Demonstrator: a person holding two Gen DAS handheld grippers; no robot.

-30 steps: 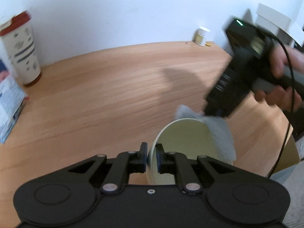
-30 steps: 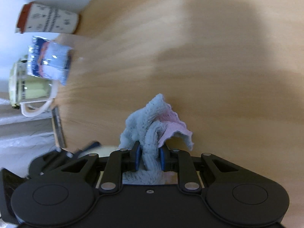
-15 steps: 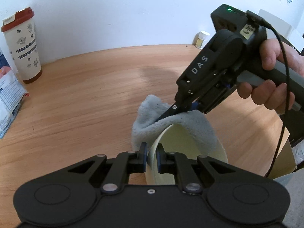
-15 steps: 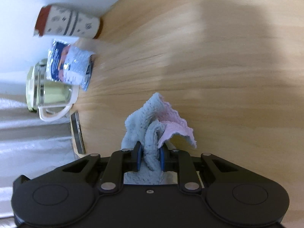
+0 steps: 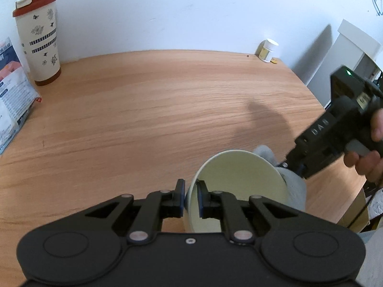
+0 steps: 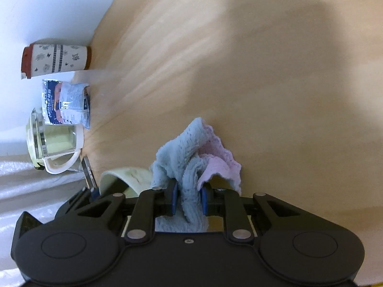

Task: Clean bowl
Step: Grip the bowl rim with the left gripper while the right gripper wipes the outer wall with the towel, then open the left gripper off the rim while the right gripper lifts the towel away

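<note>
Left gripper pinches bowl rim, bowl tilted just ahead. Right gripper clamps cloth against bowl's far outer edge — wiping likely midway; inside looks clean, finish uncertain.

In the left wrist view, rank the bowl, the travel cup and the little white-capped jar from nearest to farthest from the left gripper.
1. Bowl: its rim is pinched in the left gripper, just right of center.
2. Travel cup: far left, standing by the wall.
3. Little jar: far right corner of the table. It and the cup are nearly too close to call.
</note>
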